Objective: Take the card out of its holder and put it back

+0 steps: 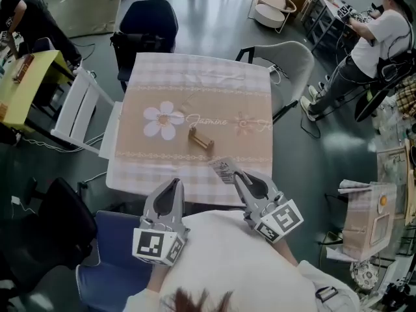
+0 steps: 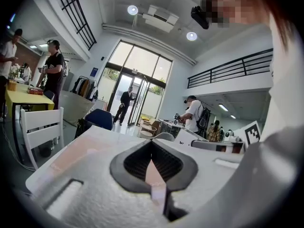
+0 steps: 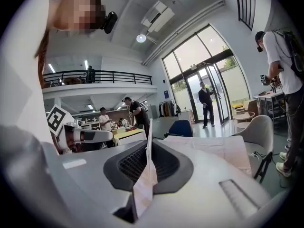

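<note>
The table (image 1: 195, 77), spread with a checked cloth, is seen whole only in the head view; both grippers are held over its near edge. The left gripper (image 1: 174, 184) is drawn together and nothing is held in it; the right gripper (image 1: 238, 176) is clamped on the card (image 1: 224, 169), which is held up clear of the cloth. The holder (image 1: 201, 140) is left on the middle of the cloth, well apart from the card; so the taking-out is judged done and the putting-back is in hand. For the next move the card would have to be carried forward to the holder, its lower edge lined up with the slot; the holder may need steadying. The holder is shown by the head view alone; the pinch on the card, seen edge-on between the pads, is shown plainly only by the right gripper view.
</note>
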Demonstrator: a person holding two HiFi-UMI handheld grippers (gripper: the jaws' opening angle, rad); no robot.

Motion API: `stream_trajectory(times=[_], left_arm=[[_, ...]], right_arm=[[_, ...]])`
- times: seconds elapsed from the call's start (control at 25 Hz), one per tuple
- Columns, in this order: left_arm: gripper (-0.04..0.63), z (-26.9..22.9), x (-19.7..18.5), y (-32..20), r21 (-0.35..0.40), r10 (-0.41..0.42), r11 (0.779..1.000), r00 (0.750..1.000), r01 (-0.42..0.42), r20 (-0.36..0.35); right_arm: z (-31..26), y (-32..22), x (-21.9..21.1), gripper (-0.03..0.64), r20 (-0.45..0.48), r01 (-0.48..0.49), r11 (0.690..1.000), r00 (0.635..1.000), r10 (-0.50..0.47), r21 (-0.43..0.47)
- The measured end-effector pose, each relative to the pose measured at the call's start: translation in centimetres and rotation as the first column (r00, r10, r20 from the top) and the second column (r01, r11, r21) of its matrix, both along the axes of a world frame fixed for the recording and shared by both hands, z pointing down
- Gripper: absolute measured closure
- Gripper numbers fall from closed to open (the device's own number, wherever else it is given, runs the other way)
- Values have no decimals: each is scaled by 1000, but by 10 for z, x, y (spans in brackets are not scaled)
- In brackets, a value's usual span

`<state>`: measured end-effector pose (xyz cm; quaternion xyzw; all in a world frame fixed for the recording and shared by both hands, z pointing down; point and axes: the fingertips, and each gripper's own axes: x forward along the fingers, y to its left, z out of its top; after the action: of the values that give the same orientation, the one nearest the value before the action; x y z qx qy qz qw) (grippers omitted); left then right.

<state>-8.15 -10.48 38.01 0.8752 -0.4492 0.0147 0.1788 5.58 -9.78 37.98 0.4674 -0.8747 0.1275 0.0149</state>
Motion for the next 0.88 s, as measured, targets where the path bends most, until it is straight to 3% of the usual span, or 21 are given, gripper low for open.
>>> stream_trajectory(times=[0.24,0.52,0.88], left_arm=[[595,2,-27,-8,-8,-75,997,997,75,-14],[595,-2,-34,-18,-8,-74,997,997,73,-35],[595,5,-67,-32,-9,-150,989,988,150,-36]], right_arm=[[2,-6,-8,601,-5,-5,1000,1000,5,-1],[-3,-7,-1,602,-10,-53,999,999,53,-9],[-2,-17,5,603,-23,-95,995,995,95,-3]])
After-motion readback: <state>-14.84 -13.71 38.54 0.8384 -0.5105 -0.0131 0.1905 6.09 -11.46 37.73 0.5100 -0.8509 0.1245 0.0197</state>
